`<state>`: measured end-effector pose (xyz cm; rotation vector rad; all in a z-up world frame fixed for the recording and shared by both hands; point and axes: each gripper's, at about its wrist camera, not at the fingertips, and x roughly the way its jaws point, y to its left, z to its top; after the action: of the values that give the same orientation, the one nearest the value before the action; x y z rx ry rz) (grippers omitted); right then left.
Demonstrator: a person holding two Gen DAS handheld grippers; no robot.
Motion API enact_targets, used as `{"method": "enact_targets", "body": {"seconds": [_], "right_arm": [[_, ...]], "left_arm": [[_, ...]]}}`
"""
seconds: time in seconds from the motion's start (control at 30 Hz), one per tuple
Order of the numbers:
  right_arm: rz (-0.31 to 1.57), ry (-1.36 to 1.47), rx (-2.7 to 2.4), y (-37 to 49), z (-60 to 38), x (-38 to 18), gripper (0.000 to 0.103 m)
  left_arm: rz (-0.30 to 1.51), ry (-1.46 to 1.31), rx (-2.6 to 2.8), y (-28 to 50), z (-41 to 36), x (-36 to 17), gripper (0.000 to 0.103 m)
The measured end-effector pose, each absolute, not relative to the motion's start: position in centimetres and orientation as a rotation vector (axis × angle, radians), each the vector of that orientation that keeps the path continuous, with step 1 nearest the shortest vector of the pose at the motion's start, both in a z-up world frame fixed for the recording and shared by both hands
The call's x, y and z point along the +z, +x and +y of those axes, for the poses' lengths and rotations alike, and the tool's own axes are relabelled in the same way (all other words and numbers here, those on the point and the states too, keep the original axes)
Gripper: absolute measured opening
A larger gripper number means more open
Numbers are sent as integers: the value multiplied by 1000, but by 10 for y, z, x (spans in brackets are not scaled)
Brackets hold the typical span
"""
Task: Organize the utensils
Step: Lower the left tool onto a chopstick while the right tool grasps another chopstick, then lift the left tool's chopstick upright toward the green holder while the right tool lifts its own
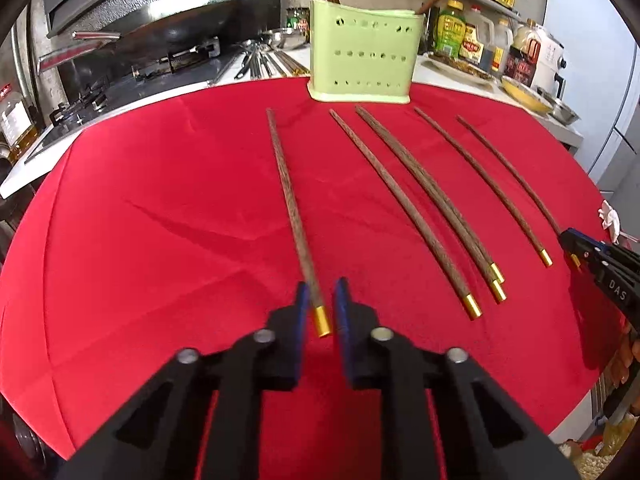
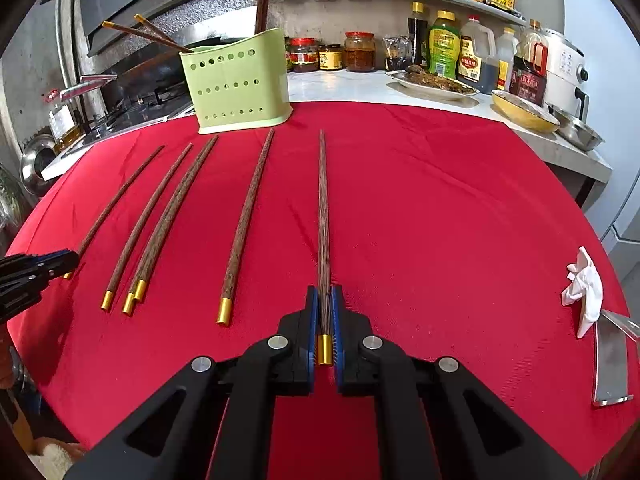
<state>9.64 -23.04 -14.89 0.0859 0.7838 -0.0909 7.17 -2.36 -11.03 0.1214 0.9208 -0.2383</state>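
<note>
Both tongs are at the pick-up step, each on an outer chopstick of the row lying on the red cloth [image 2: 440, 220] in front of the green holder [image 2: 236, 84]. The right tongs [image 2: 325, 300] are pinched narrow around the rightmost chopstick [image 2: 323, 220] just above its gold cap. The left tongs [image 1: 321, 296] stand slightly apart, straddling the leftmost chopstick [image 1: 290, 200] without clearly squeezing it. Next, I judge, each stick must be lifted, tipped upright and dropped into the holder, which already carries several. Four more chopsticks [image 2: 240, 232] lie between the tongs. The cloth right of the holder is open; a crumpled tissue [image 2: 584, 288] sits by the bench edge.
</note>
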Motion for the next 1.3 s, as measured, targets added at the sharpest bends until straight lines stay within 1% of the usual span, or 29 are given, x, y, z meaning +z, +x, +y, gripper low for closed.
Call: {"method": "enact_targets", "body": {"seconds": [0.03,0.23,0.43,0.6,0.73,0.8,0.9,1.03,1.3], "right_arm": [[781,83,-89,97,-229,-149,7],[782,64,-77,94,-225,-149,10],[781,69,-67,84,-226,-150,10],[764,67,-73,77,-225,-151,10],[744,64,-81,79,-223,-153,10],[735,64,-89,79,-223,-153,8],[729,95,-89,76,-225,-151,7],[700,81,-89,70,-223,-139,7],[621,71,-65,59,-216,-103,7]], "left_arm": [[919,129,-234,72,-25,-110,9],[941,121,-215,71,-22,-109,9],[941,223,-160,66,-33,-111,9],[933,240,-143,64,-34,-111,9],[908,245,-154,61,-34,-113,9],[896,227,-171,61,-30,-113,8],[891,199,-178,60,-22,-112,7],[843,168,-184,52,-13,-99,7],[691,110,-191,36,3,-51,7]]}}
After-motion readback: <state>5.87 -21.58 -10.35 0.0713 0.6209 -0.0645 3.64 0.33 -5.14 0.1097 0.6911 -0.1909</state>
